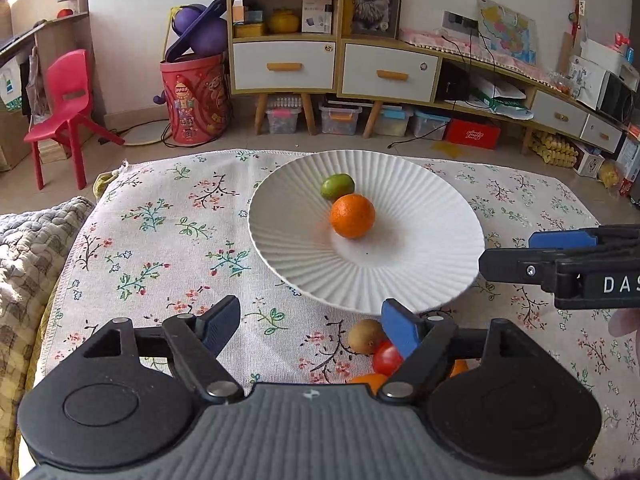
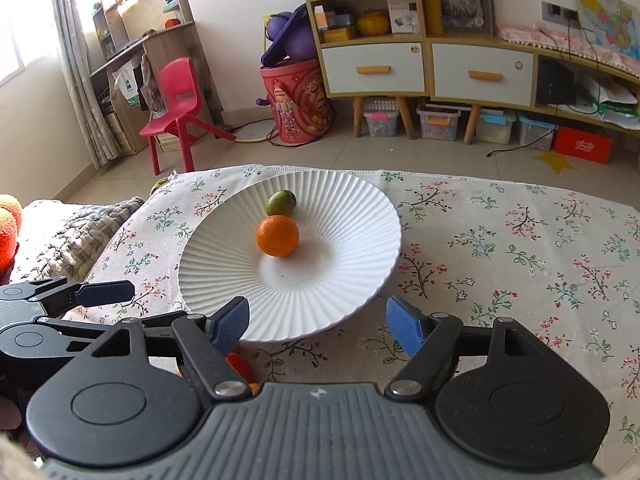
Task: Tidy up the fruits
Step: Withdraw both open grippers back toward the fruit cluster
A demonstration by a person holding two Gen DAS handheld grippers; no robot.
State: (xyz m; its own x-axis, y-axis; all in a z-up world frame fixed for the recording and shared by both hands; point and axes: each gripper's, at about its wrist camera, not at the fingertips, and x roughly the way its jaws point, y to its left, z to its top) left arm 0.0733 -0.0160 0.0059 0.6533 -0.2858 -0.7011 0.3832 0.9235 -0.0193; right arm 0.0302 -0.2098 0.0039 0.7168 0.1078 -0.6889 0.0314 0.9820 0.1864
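A white ribbed plate sits on the floral cloth and holds an orange with a small green fruit just behind it. My left gripper is open and empty, near the plate's front rim. By its right finger lie a kiwi, a red tomato and an orange fruit, partly hidden. My right gripper is open and empty at the plate's near edge; it also shows in the left wrist view. The tomato peeks behind its left finger.
The floral cloth covers a low table; a quilted blanket lies at the left. Beyond the far edge are a red chair, a red bucket and shelving with drawers.
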